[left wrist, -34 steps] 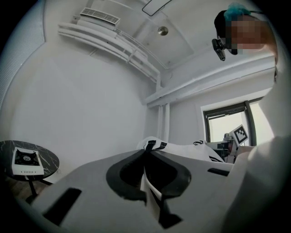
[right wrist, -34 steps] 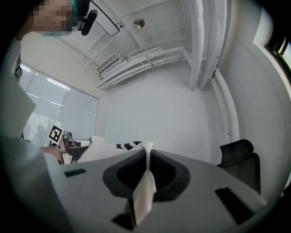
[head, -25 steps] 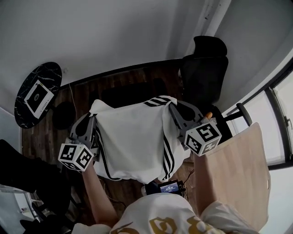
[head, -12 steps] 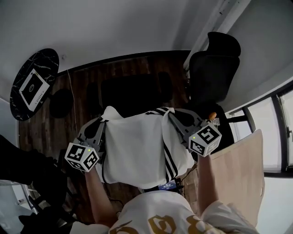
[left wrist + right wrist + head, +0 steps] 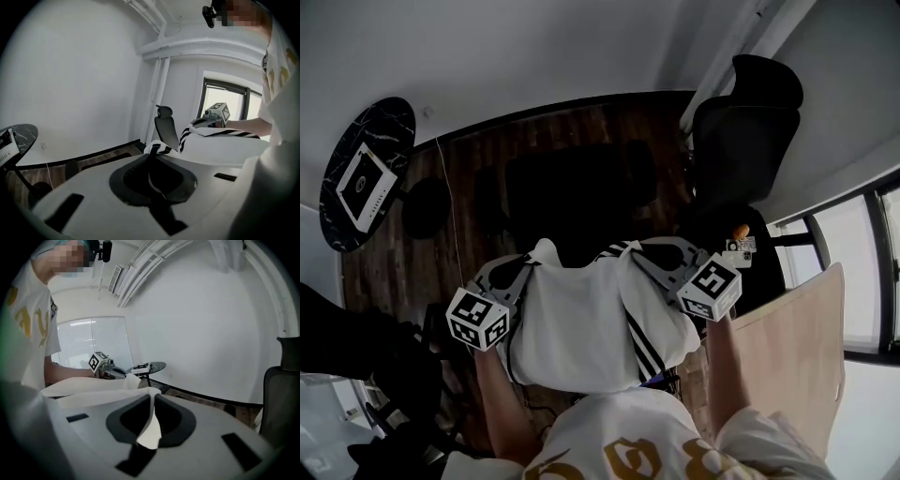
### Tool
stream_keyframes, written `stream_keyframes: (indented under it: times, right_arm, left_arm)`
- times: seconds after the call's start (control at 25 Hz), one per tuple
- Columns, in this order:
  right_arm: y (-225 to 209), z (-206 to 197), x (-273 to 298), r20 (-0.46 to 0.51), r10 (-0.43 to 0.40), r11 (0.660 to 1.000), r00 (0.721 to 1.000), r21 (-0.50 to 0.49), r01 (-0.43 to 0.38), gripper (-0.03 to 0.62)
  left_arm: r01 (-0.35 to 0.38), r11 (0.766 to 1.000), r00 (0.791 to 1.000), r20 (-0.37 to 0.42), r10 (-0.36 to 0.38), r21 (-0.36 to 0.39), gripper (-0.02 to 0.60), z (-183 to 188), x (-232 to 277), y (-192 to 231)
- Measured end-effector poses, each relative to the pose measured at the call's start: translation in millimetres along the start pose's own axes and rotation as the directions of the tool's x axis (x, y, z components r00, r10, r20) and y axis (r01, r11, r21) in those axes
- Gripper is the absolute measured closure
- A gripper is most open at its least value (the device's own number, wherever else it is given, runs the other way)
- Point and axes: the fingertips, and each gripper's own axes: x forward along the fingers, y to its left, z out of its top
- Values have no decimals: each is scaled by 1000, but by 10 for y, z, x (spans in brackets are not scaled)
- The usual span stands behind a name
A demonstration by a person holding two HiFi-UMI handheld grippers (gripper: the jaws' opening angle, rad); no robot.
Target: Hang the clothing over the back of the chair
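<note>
A white garment (image 5: 581, 319) with black side stripes hangs stretched between my two grippers, close in front of the person. My left gripper (image 5: 534, 262) is shut on its left top corner, where striped cloth (image 5: 157, 149) bunches at the jaw tips. My right gripper (image 5: 624, 255) is shut on the right top corner, and a white fold (image 5: 151, 427) runs down between its jaws. A dark low chair (image 5: 572, 187) stands on the floor just beyond the garment's top edge. Most of the garment's lower part is hidden behind the person's shirt.
A black high-backed office chair (image 5: 742, 131) stands at the far right by the wall, seen also as the office chair (image 5: 167, 127). A round dark marble table (image 5: 366, 178) with a white device on it is at the left. A pale wooden board (image 5: 792, 347) leans at the right, near the window.
Both grippers have come down and nearer the person with the garment still stretched between them. The dark chair behind it, half covered before, now shows fully.
</note>
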Motion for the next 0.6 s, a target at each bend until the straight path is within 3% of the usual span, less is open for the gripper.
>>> stream_keyframes:
  times: [0.16,0.32,0.6]
  right_arm:
    - [51,-192,78,-67,38,999,997,-9,-38,554]
    - [74,-372,117,-117,80,997,990,-7,-82,553]
    - [146,-634,152,-195,152,988,969,19,-152,554]
  left_arm:
    - [57,994,988,-149,-42,97,551,-173,72,-61]
    - [149,983,963,-242,-119,107,550,-366,192,-203]
    - [291,954,884,-401,-242,67,550,-709,298,-357]
